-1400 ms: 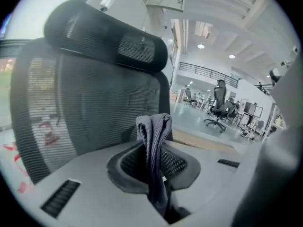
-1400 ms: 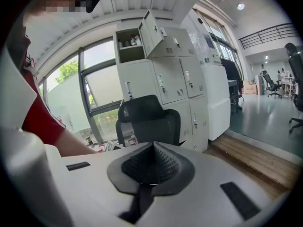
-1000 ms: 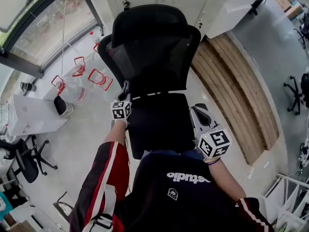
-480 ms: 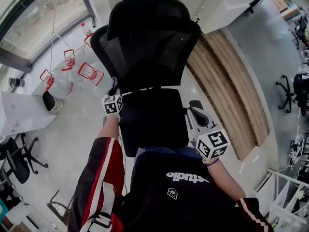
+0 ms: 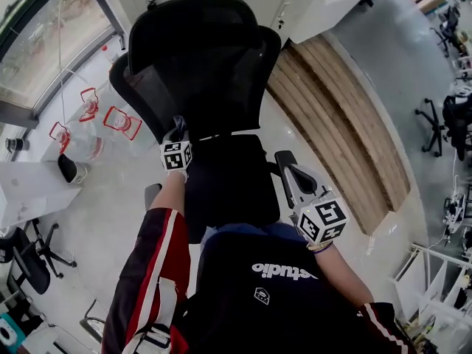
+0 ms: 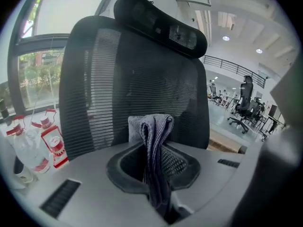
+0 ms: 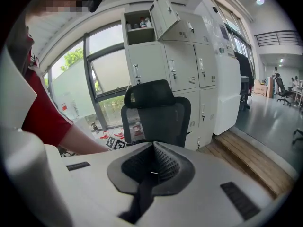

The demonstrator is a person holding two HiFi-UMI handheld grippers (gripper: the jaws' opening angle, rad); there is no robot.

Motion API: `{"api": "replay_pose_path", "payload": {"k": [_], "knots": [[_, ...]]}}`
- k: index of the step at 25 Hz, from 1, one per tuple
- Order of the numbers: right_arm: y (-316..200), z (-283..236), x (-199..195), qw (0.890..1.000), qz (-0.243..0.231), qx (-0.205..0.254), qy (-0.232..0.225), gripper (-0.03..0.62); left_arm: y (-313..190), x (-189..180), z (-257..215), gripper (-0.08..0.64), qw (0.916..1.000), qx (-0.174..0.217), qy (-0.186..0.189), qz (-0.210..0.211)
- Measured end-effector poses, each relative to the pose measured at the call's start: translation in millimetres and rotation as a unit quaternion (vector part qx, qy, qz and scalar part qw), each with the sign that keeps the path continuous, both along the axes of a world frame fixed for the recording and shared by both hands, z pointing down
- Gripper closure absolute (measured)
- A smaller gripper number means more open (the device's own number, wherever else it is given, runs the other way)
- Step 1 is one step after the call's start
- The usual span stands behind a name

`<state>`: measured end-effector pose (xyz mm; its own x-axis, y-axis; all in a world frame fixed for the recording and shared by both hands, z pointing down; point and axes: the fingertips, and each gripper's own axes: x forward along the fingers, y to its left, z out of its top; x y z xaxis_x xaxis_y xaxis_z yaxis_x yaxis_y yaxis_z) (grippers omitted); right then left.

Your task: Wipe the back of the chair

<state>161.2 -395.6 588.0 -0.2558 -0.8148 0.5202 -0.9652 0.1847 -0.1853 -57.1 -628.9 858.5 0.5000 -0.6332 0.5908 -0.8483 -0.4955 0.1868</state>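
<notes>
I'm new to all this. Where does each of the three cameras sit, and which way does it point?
Head view: on the person's head, looking steeply down at the chair; both arms, the left tool and the right tool show.
Left gripper view: on the left tool, facing the chair's mesh back close up; its jaws clamp a grey cloth.
Right gripper view: on the right tool, farther back, facing chair and lockers; jaws shut, empty; a red sleeve shows.
Shared: all three see the chair.
</notes>
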Motion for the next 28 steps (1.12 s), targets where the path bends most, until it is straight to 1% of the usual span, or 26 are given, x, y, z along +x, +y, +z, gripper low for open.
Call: {"api": "replay_pose_path", "payload": {"k": [5, 11, 17, 23, 28], "knots": [[5, 2, 35, 1.000, 0.021, 0.002, -0.004, 0.578, 0, 52, 0, 0.503, 0.9997, -0.001, 0.003, 0.025], [18, 1, 80, 0.999, 0.043, 0.003, -0.007, 0.578, 8, 110, 0, 0.503, 0.9985, -0.001, -0.004, 0.054], [31, 9, 129, 0.998, 0.060, -0.005, -0.006, 0.578, 12, 174, 7, 0.503, 0.9974, -0.001, -0.004, 0.072], [47, 15, 182, 0.996, 0.086, -0.010, -0.005, 0.578, 27, 254, 16, 0.503, 0.9958, -0.010, 0.012, 0.091], [61, 17, 215, 0.994, 0.104, -0.009, -0.011, 0.578, 41, 314, 8, 0.503, 0.9931, -0.009, 0.028, 0.113]]}}
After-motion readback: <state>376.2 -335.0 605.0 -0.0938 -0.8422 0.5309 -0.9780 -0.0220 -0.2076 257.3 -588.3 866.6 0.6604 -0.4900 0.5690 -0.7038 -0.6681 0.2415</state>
